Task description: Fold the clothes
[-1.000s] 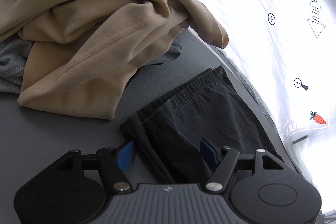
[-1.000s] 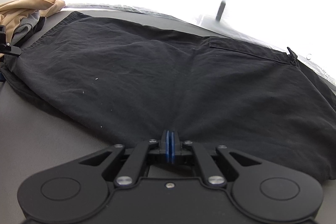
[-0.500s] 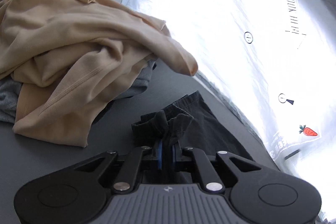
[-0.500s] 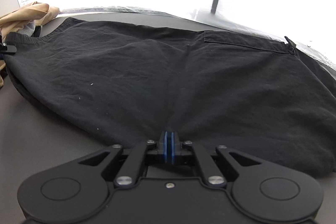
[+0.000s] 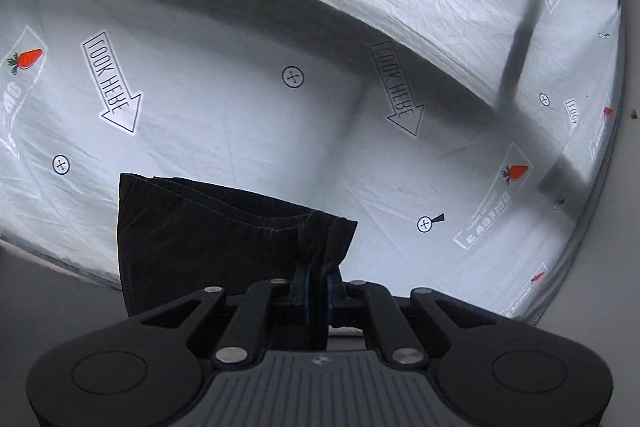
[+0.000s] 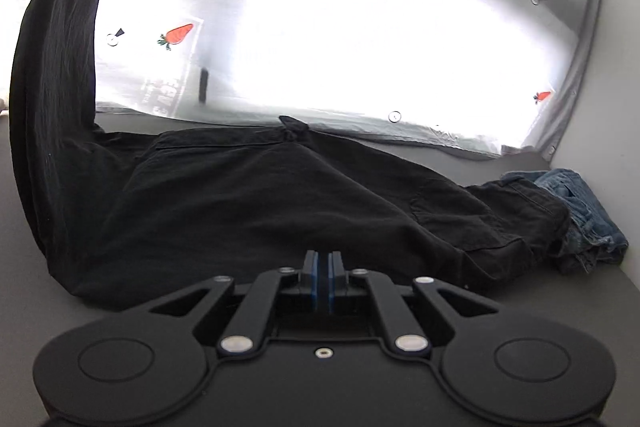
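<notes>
Leftmost in the left wrist view, a strip of grey table (image 5: 60, 291) under the lower edge of a white sheet (image 5: 240, 107) printed with carrots, crosshair marks and "LOOK HERE" arrows. Just right of that, black trousers (image 5: 208, 239), one end held up in the air in front of the sheet, ribbed waistband along the top, folds bunched toward the right corner. At that corner, left gripper (image 5: 316, 287): blue pads pressed together on a pinch of the black cloth, jaws narrow, fabric plainly between them. Further right, only more sheet, crossed by blurred dark shadows.

Next, the right wrist view. At far left, a tall column of the same black trousers (image 6: 240, 203) rising from the table to the top corner, hanging from the tip of the other gripper up there. From the foot of that column, the rest of the garment spread flat across the grey table (image 6: 580, 311) toward the right, a small bunched knot at its far edge near the sheet, a pocket flap (image 6: 452, 211) on the right leg. Low in the middle, right gripper (image 6: 322, 279): jaws drawn nearly together, blue pads parallel with only a thin dark sliver between, near edge of the trousers running right up to them and seemingly nipped there, though hard to be sure. At far right, blue jeans (image 6: 580, 219) crumpled in a heap, touching the end of the black leg, close to the pale side wall.
</notes>
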### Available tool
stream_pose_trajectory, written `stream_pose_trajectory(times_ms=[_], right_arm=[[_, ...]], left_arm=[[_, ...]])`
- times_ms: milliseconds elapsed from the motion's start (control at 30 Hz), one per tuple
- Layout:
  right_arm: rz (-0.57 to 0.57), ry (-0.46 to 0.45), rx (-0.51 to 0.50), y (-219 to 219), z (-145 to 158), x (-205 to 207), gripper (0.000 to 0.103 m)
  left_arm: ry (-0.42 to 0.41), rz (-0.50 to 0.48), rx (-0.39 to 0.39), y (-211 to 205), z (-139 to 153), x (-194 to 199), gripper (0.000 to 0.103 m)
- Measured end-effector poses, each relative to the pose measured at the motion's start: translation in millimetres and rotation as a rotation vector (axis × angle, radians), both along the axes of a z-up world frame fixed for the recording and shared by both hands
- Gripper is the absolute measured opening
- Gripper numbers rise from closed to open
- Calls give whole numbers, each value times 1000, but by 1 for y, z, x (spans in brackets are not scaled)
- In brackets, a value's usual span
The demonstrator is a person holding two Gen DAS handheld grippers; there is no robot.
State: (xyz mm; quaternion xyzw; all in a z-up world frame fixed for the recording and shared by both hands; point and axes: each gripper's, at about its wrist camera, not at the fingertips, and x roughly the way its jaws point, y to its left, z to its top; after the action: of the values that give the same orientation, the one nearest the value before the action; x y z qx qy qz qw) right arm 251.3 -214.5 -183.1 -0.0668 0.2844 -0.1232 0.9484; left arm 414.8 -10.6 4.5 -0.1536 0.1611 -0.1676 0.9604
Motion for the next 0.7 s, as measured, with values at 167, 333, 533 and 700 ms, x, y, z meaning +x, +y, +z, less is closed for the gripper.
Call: stream_pose_trajectory(times_ms=[167, 333, 533, 700], right_arm=[[-164, 63, 27, -60, -13, -15, 4], [-265, 120, 50, -102, -23, -11, 6], [-272, 94, 206, -125, -19, -3, 30], [-202, 38, 402, -120, -16, 27, 46]], left_arm=[[59, -362, 98, -133, -34, -12, 21], [341, -608, 299, -221, -119, -14, 50], [404, -449, 173, -164, -118, 0, 69], [446, -95, 119, -68, -104, 29, 77]])
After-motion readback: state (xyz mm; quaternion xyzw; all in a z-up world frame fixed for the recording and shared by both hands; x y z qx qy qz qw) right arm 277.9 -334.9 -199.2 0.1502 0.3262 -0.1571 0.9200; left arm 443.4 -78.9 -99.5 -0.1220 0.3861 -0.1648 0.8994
